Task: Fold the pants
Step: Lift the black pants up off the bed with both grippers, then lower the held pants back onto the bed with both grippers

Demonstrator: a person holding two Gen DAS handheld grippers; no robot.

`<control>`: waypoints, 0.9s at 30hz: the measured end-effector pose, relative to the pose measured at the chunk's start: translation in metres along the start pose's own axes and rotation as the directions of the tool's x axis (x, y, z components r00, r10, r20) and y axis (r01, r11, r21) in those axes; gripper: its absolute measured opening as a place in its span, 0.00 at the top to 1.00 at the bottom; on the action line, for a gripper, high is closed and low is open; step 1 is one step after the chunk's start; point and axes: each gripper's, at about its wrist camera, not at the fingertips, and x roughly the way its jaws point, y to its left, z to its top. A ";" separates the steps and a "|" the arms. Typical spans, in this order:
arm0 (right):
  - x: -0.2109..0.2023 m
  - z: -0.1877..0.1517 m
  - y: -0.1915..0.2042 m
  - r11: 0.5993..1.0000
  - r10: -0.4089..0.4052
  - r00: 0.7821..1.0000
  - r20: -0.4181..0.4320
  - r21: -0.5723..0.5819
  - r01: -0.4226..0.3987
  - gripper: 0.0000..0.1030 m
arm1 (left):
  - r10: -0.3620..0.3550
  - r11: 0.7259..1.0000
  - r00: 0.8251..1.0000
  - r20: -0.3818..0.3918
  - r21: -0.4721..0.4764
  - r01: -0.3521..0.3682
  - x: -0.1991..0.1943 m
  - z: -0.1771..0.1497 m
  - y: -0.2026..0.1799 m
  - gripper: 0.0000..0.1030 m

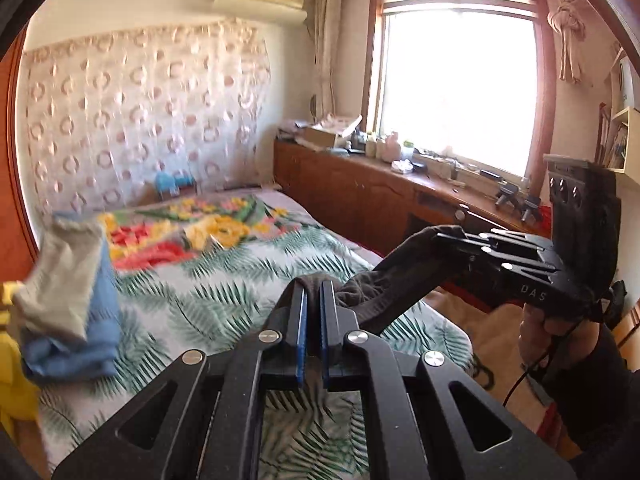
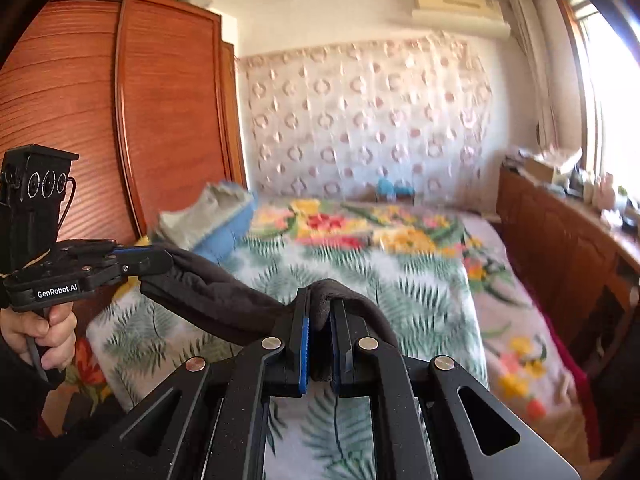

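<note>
A: Left wrist view first. What does the left gripper hold?

B: Its two black fingers with blue ribbed pads are pressed together on a fold of the pants. The cloth is dark, soft and a bit fuzzy, and it bunches at the fingertips.

A: And the other end of the cloth?

B: It runs as a hanging band up and to the right, to the right gripper, which the person's right hand holds by the handle. From the right wrist view, the right gripper is also clamped on the pants; a thick fold sits between the blue pads.

A: So where are the pants against the bed?

B: They are lifted in the air above the bed, stretched between both grippers near its foot edge. The left gripper appears at the left side there, held by the left hand.

A: What covers the bed?

B: A flat blanket with green fern leaves and red and yellow flowers. Near its left edge lies a blurred pile of clothes, blue and grey, soft and crumpled.

A: Something else around?

B: A tall wardrobe of reddish wood with fine horizontal ribs, and a long wooden cabinet under the bright window.
</note>
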 end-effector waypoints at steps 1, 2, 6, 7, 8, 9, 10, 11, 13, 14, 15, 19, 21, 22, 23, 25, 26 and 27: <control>0.001 0.006 0.001 1.000 0.002 1.000 0.010 -0.007 -0.002 0.92 | 0.007 1.000 1.000 0.006 0.001 -0.007 0.001 0.007 0.005 0.94; 0.003 0.012 0.001 1.000 0.006 1.000 0.016 -0.011 -0.005 0.92 | 0.012 1.000 1.000 0.010 0.001 -0.012 0.003 0.011 0.009 0.94; 0.019 0.034 -0.001 1.000 0.017 0.999 0.032 -0.027 -0.016 0.92 | 0.049 0.999 0.999 0.022 -0.014 -0.049 0.020 0.029 0.034 0.94; 0.026 0.038 -0.002 0.999 0.020 0.999 0.033 -0.029 -0.019 0.92 | 0.054 0.998 0.998 0.019 -0.019 -0.054 0.025 0.032 0.041 0.94; 0.032 0.042 -0.004 0.999 0.024 0.999 0.031 -0.029 -0.024 0.92 | 0.063 0.998 0.998 0.015 -0.027 -0.062 0.032 0.035 0.048 0.94; 0.040 0.046 -0.006 0.999 0.029 0.999 0.028 -0.029 -0.028 0.92 | 0.070 0.997 0.997 0.012 -0.032 -0.069 0.037 0.039 0.055 0.94; 0.052 0.045 -0.011 0.999 0.033 0.999 0.022 -0.028 -0.032 0.92 | 0.080 0.996 0.997 0.010 -0.033 -0.080 0.043 0.043 0.061 0.94; 0.063 0.046 -0.014 0.999 0.034 0.999 0.018 -0.031 -0.033 0.92 | 0.090 0.995 0.996 0.009 -0.033 -0.090 0.047 0.045 0.065 0.94; 0.084 0.055 -0.019 0.999 0.035 0.999 0.008 -0.040 -0.035 0.92 | 0.112 0.993 0.994 0.010 -0.030 -0.112 0.057 0.054 0.076 0.94; 0.095 0.060 -0.021 0.998 0.035 0.999 0.005 -0.048 -0.034 0.92 | 0.126 0.992 0.992 0.011 -0.031 -0.125 0.061 0.060 0.081 0.94; 0.106 0.067 -0.024 0.998 0.032 0.999 0.004 -0.058 -0.032 0.92 | 0.138 0.990 0.990 0.012 -0.031 -0.137 0.066 0.066 0.086 0.94; 0.150 0.092 -0.033 0.997 0.032 0.999 -0.005 -0.074 -0.033 0.92 | 0.181 0.983 0.983 0.018 -0.044 -0.180 0.088 0.094 0.113 0.94; 0.174 0.107 -0.036 0.996 0.023 1.000 -0.003 -0.088 -0.023 0.92 | 0.203 0.979 0.979 0.034 -0.026 -0.202 0.094 0.110 0.120 0.94; 0.182 0.113 -0.037 0.995 0.020 1.000 0.004 -0.095 -0.020 0.92 | 0.215 0.977 0.976 0.045 -0.017 -0.214 0.095 0.118 0.122 0.94; 0.188 0.118 -0.037 0.995 0.014 1.000 0.015 -0.101 -0.012 0.92 | 0.222 0.975 0.973 0.065 -0.006 -0.222 0.096 0.126 0.123 0.94; 0.202 0.128 -0.039 0.996 -0.013 0.999 0.032 -0.092 0.016 0.92 | 0.233 0.972 0.970 0.065 0.007 -0.234 0.097 0.135 0.124 0.94; 0.206 0.128 -0.037 0.996 -0.011 0.999 0.035 -0.085 0.014 0.92 | 0.238 0.971 0.969 0.060 0.016 -0.239 0.097 0.134 0.123 0.94; 0.210 0.128 -0.036 0.997 -0.007 1.000 0.029 -0.080 0.009 0.92 | 0.240 0.970 0.969 0.055 0.023 -0.242 0.097 0.130 0.122 0.94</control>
